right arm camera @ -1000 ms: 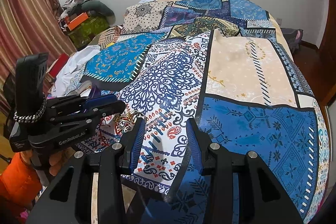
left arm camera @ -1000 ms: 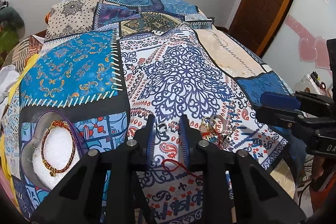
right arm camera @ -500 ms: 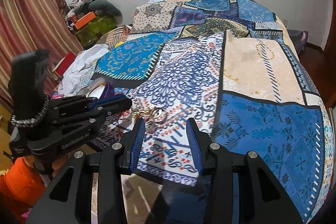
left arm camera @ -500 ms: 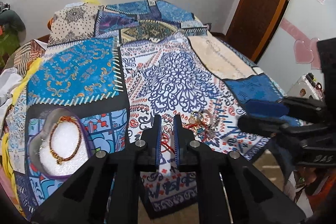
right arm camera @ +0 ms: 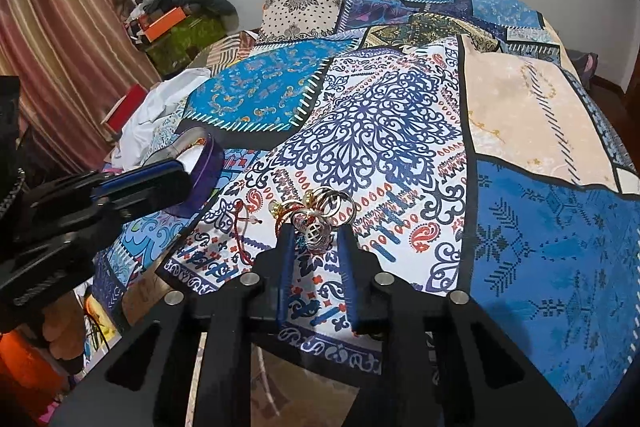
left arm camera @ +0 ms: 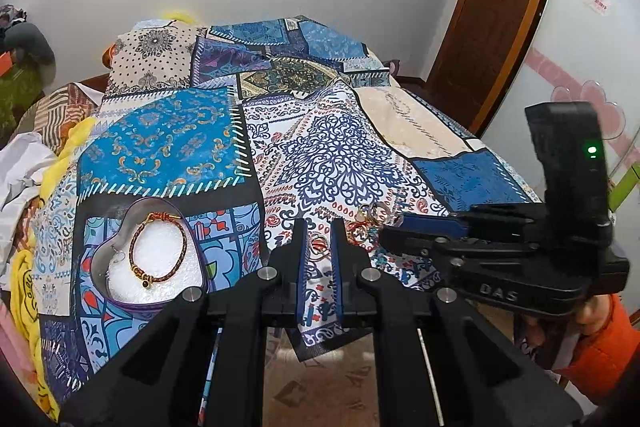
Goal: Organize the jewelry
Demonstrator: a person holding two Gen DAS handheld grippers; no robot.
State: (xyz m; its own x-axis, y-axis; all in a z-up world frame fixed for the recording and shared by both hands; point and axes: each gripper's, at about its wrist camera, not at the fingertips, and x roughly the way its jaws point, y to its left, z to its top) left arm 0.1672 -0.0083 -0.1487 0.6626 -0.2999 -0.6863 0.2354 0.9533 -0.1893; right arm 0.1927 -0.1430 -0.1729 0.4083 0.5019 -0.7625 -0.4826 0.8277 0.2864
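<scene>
Between the right tongs [right arm camera: 316,233], closing, the rings [right arm camera: 316,227] blur together.

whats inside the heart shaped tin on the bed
The heart-shaped tin holds a white pad with one red and gold braided bracelet lying on it. Anything beneath the pad is covered, and the near inner wall is hidden by the rim.

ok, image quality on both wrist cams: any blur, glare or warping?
Left wrist view: sharp, strong fisheye bending the door frame, dark corner vignette, soft even light, mild sheen on the heart-shaped tin. Right wrist view: same warp; the pile of rings is crisp, no glare.
</scene>
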